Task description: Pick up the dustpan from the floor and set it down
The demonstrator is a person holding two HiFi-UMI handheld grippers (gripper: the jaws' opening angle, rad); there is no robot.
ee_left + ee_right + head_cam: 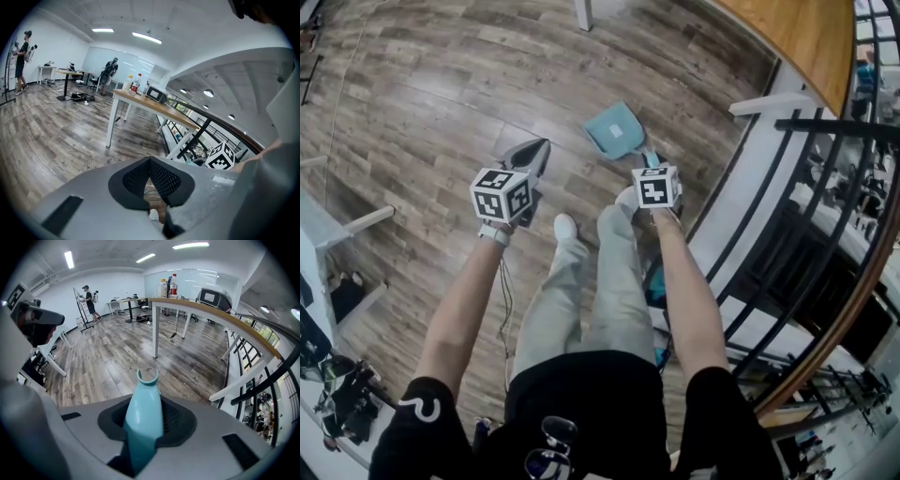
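Step in hand: the pick-up looks done. The dustpan (pixel 617 131) is carried by the right gripper (pixel 146 420) just ahead of the person's feet, so setting it down is what remains.
Dustpan's place: low over the wooden floor (pixel 441 84), between the left gripper (pixel 151 171) and the railing (pixel 787 244). Whether its edge already touches the boards I cannot tell.
Right fingers (pixel 180 420): part-way closed and clamped on the teal handle (pixel 144 404), whose open-ring tip pokes out past them.
Left fingers (pixel 166 180): tips together with nothing held. Only floor and a white shoe (pixel 153 214) show through the gap behind them.
Next move calls for: lowering until the dustpan lies flat on the floor, then spreading the right fingers and drawing back along the handle. The wide end should stay level, clear of the shoe and the railing.
Head view alone shows: the whole dustpan, both arms, and how near it is to the feet.
Right gripper view alone shows: the grip itself, pads against the handle. The wide end is out of sight there.
Left gripper view alone shows: that this gripper is empty. It also shows the right gripper's marker cube (pixel 220 157) and the bench (pixel 154 105) with bottles on it.
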